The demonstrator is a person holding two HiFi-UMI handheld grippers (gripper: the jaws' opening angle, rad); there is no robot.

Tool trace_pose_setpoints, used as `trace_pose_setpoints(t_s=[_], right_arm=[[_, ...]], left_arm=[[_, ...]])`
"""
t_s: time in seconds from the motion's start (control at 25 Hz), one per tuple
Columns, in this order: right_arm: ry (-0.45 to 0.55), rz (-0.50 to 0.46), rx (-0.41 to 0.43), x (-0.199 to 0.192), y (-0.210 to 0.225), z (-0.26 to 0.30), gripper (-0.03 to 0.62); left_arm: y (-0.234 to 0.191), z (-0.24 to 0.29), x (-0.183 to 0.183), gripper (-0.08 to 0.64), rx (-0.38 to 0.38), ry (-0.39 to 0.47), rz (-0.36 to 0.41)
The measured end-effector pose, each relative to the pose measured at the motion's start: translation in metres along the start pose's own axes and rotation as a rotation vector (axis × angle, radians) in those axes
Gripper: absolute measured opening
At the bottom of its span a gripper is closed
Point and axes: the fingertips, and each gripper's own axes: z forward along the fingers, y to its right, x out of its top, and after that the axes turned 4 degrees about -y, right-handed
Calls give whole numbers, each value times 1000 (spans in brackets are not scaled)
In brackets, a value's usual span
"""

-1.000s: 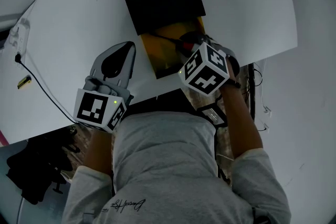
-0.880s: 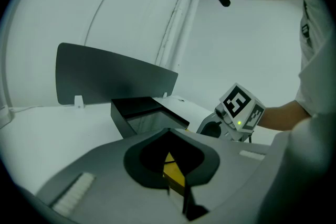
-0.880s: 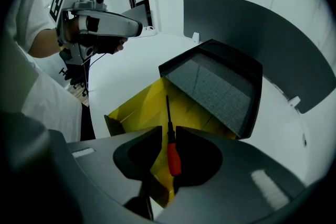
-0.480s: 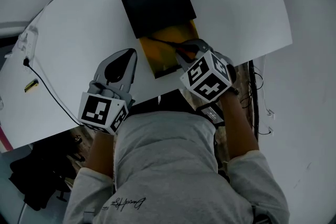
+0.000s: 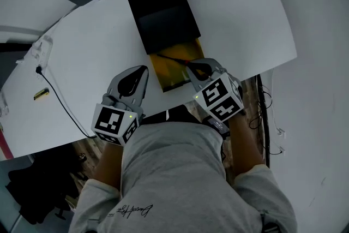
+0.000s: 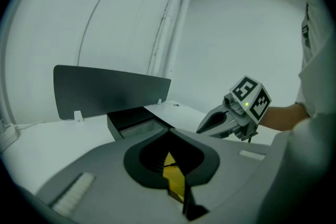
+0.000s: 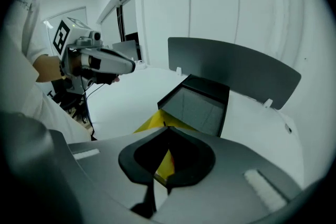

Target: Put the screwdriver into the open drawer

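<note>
Screwdriver (image 5: 172,58) lay in the yellow drawer (image 5: 168,78). Right gripper (image 5: 191,66), at its four o'clock, was clamped shut, empty; left gripper (image 5: 144,70) likewise.

The right gripper (image 7: 168,127), grey-jawed, is closed and empty just before the black box-shaped drawer cabinet (image 7: 197,99). The cabinet's yellow open drawer (image 7: 149,123) juts toward it. The left gripper (image 7: 130,66) hovers left of the cabinet.

Left tool (image 5: 143,69) and right tool (image 5: 190,66), jaws together, both empty.
</note>
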Motion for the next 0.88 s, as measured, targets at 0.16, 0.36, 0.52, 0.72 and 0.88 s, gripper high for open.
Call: trace_pose_setpoints(t_s=[0.16, 0.36, 0.52, 0.72, 0.88], right_arm=[[95, 52, -5, 17, -3, -23, 14], [184, 107, 2, 29, -9, -43, 14], [276, 203, 55, 36, -18, -60, 14], [315, 233, 60, 43, -24, -61, 14], [339, 245, 73, 49, -27, -64, 14]], left_arm=[[6, -5, 5, 0, -2, 7, 15], [11, -10, 7, 0, -1, 8, 19], [19, -15, 8, 0, -6, 2, 38], [24, -17, 9, 0, -29, 4, 35], [28, -18, 13, 1, -39, 11, 41]])
